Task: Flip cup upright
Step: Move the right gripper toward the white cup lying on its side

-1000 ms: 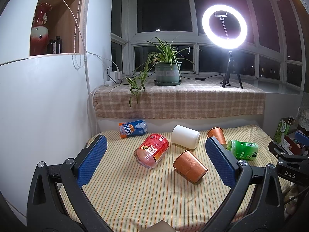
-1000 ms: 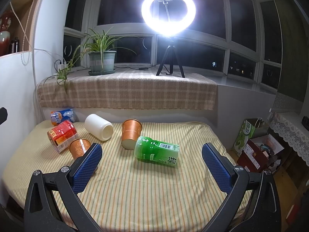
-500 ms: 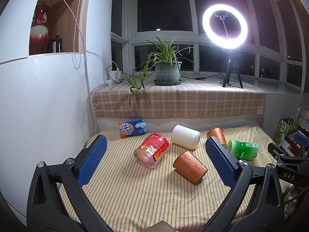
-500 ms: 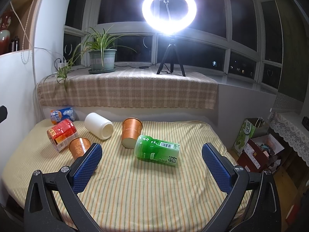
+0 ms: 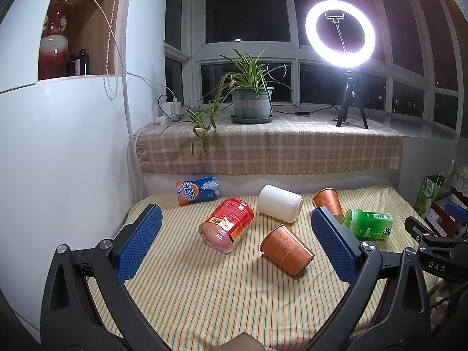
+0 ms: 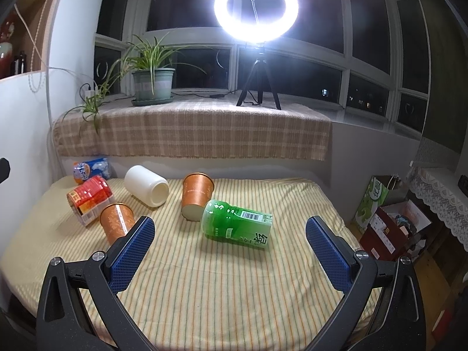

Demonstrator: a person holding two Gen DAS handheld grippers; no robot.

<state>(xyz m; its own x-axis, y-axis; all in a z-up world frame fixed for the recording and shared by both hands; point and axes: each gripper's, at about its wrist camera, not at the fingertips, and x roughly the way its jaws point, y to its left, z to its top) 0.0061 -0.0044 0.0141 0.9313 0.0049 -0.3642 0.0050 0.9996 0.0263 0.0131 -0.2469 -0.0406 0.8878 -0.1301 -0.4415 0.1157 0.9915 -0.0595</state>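
Several cups lie on their sides on a striped cloth: a green cup (image 6: 238,223) (image 5: 369,224), an orange cup (image 5: 286,248) (image 6: 117,222), a second orange cup (image 6: 196,195) (image 5: 328,201), a white cup (image 5: 280,206) (image 6: 147,185), a red cup (image 5: 227,224) (image 6: 89,199) and a blue cup (image 5: 197,190) (image 6: 91,169). My left gripper (image 5: 234,239) is open and empty, held above the cloth short of the red and orange cups. My right gripper (image 6: 229,251) is open and empty, just short of the green cup.
A window ledge with a checked cloth (image 5: 269,149) runs behind the table, bearing a potted plant (image 5: 251,102) and a lit ring light on a tripod (image 6: 257,58). A white cabinet wall (image 5: 58,161) stands at the left. Bags and boxes (image 6: 389,213) sit off the right edge.
The right gripper's view has shifted slightly; the cups have not moved. Both grippers stay open.
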